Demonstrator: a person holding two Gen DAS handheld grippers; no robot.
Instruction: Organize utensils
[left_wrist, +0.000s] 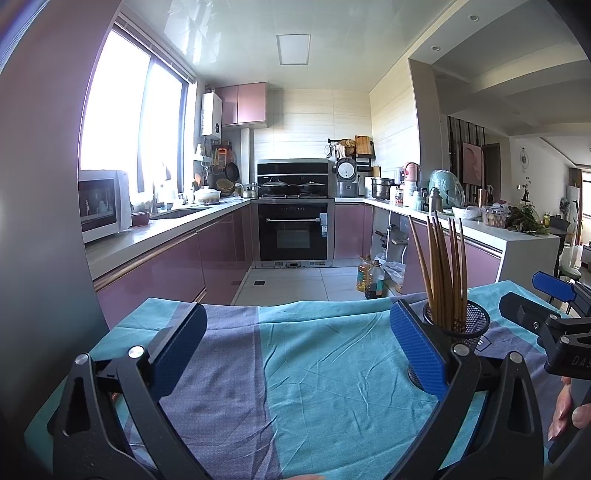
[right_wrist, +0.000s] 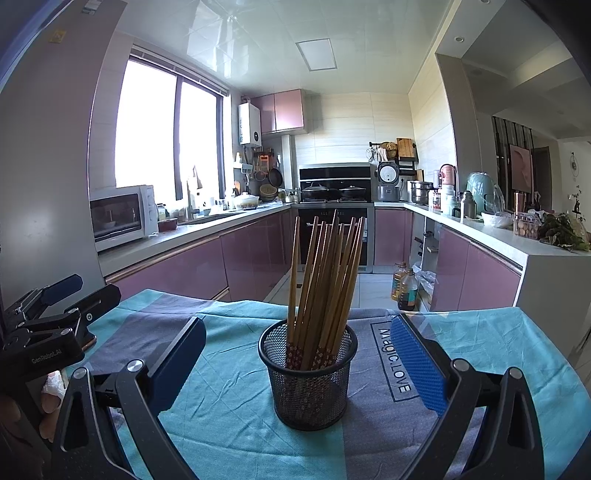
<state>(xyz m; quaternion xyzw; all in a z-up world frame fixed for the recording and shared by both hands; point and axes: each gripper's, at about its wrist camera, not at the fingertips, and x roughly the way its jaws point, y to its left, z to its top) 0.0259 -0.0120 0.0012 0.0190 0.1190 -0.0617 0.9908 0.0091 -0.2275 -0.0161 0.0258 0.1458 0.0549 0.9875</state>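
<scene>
Chopsticks (right_wrist: 321, 280) stand loose in the mesh cup (right_wrist: 308, 384): light, stiff, smooth. Your right gripper (right_wrist: 295, 365) and left gripper (left_wrist: 295, 350) fingers are apart; pinch one mid-shaft.

kitchen | pink cabinets (left_wrist: 221, 251) | bright window (left_wrist: 129, 110) left | tiled floor (left_wrist: 295, 284) | built-in oven (left_wrist: 293, 230)

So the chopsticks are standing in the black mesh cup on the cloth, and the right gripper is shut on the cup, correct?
Not quite: the right gripper is open, its fingers apart either side of the black mesh cup, as the right wrist view shows. The chopsticks do stand in it on the cloth.
</scene>
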